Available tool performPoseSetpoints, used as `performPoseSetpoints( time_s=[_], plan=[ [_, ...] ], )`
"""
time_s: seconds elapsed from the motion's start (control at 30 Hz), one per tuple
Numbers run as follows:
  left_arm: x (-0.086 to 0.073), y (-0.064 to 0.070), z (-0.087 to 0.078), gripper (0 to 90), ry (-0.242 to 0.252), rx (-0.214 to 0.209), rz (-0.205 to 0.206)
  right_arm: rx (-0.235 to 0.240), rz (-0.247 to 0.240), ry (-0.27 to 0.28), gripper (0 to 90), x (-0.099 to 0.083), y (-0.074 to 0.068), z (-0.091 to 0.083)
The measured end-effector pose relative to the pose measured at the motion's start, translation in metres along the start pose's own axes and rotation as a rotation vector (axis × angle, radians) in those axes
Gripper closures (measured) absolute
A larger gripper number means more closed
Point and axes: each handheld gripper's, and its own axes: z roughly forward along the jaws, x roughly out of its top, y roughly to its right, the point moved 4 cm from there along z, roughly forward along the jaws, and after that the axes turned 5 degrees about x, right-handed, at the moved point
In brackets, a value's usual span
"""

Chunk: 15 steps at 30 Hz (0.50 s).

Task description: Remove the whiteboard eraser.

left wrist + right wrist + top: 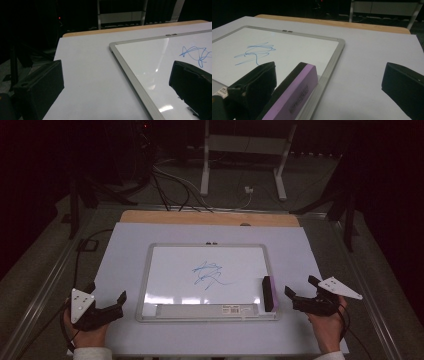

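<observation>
From above, the left gripper (107, 305) and right gripper (302, 292) flank a whiteboard (207, 282), jaws apart, empty. The left gripper view has the scribble (196, 53) ahead-right. In the right gripper view, a purple eraser (297, 92) lies between its jaws, untouched.

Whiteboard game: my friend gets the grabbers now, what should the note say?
Left gripper: open, empty, beside the whiteboard's left edge.
Right gripper: open, empty, just right of the board.
Purple eraser: lying at the board's right edge, nearest the right gripper.
Blue scribble: mid-board, not wiped.
Done: nothing visible yet.
Left, probably: pick up the eraser and wipe off the scribble.
</observation>
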Motion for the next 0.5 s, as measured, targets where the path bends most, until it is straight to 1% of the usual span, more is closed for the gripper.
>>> performPoseSetpoints(
  time_s=[0.1,0.37,0.5],
  plan=[
    [-0.001,0.0,0.0,0.5,-0.003,0.001,-0.002,0.005,0.018,-0.008,0.0,0.001,0.0,0.004],
    [-0.002,0.002,0.002,0.5,-0.012,-0.001,0.009,0.024,0.029,-0.051,0.0,0.001,-0.004,0.016],
    [-0.002,0.002,0.002,0.5,-0.01,0.0,0.01,0.038,0.034,-0.082,0.0,-0.001,-0.007,0.023]
  ],
)
